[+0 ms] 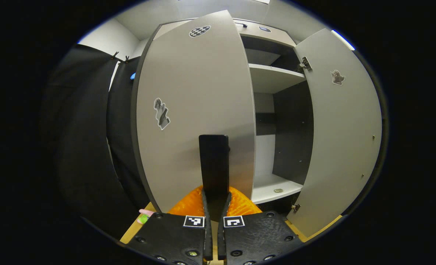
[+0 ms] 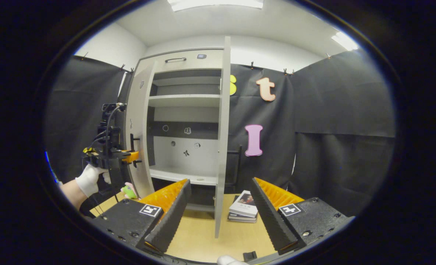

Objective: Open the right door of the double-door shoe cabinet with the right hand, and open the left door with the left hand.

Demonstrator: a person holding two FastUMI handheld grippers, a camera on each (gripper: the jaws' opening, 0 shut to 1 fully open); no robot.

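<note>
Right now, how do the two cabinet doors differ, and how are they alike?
The left door has the left gripper shut on its black handle; the right door is free, with the right gripper open and off it. In the right gripper view, the right door stands edge-on, swung fully out, while the left door looks less open. Both are grey with a small sticker, and both are open.
</note>
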